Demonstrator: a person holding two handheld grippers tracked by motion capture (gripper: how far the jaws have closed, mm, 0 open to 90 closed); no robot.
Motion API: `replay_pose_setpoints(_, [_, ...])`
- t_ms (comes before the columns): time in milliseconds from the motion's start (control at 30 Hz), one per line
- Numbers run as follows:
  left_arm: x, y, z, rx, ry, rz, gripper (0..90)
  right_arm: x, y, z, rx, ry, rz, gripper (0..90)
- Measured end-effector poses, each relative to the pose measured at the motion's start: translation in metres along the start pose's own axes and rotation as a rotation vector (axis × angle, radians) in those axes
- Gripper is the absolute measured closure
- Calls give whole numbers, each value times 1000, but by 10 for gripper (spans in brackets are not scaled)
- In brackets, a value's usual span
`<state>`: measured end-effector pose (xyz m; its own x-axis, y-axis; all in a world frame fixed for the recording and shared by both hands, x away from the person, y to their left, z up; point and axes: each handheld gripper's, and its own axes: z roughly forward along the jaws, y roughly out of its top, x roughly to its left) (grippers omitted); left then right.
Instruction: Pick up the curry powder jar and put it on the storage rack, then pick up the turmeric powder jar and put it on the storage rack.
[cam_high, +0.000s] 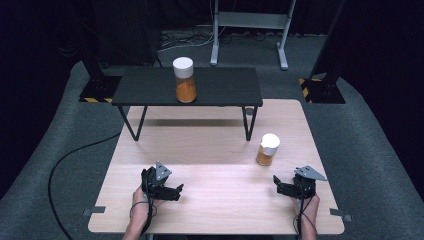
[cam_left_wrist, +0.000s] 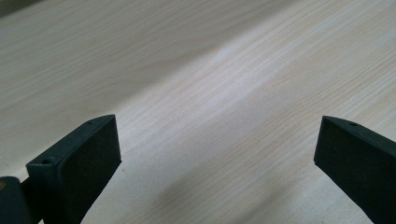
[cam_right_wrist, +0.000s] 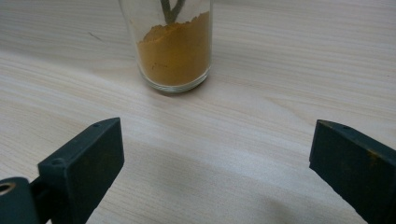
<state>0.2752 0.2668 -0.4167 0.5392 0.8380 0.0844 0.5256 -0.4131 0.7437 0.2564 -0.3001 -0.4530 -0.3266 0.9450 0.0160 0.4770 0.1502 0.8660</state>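
Observation:
Two glass jars of orange powder, each with a white lid, are in the high view. The larger jar (cam_high: 184, 80) stands on a black raised shelf (cam_high: 225, 86) at the far side. The smaller jar (cam_high: 267, 149) stands on the wooden table (cam_high: 220, 150) to the right, and its lower half (cam_right_wrist: 173, 51) sits a short way ahead of my right gripper (cam_right_wrist: 215, 140). That right gripper (cam_high: 276, 184) is open and empty, just in front of the small jar. My left gripper (cam_high: 178, 191) rests low at the near left, open, with bare wood between its jaws (cam_left_wrist: 219, 135).
The black shelf stands on thin legs (cam_high: 248, 123) across the far half of the table, with room under it. Grey carpet (cam_high: 380, 150) surrounds the table. A black cable (cam_high: 60, 165) runs on the floor at the left. Metal frame legs (cam_high: 282, 47) stand behind.

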Motion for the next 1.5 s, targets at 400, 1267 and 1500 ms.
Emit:
replay_pose_setpoints(400, [-1,-12,13,12,-23,-33,0,2,1,0,4,-8,-7,20])
replay_pose_setpoints(1267, [5,-11,19,39,-54,-70,0,22,2,0,25,-89,-53,1])
replay_pose_setpoints(1500, [5,-11,19,39,-57,-67,0,25,15,10,71,-100,-51,0])
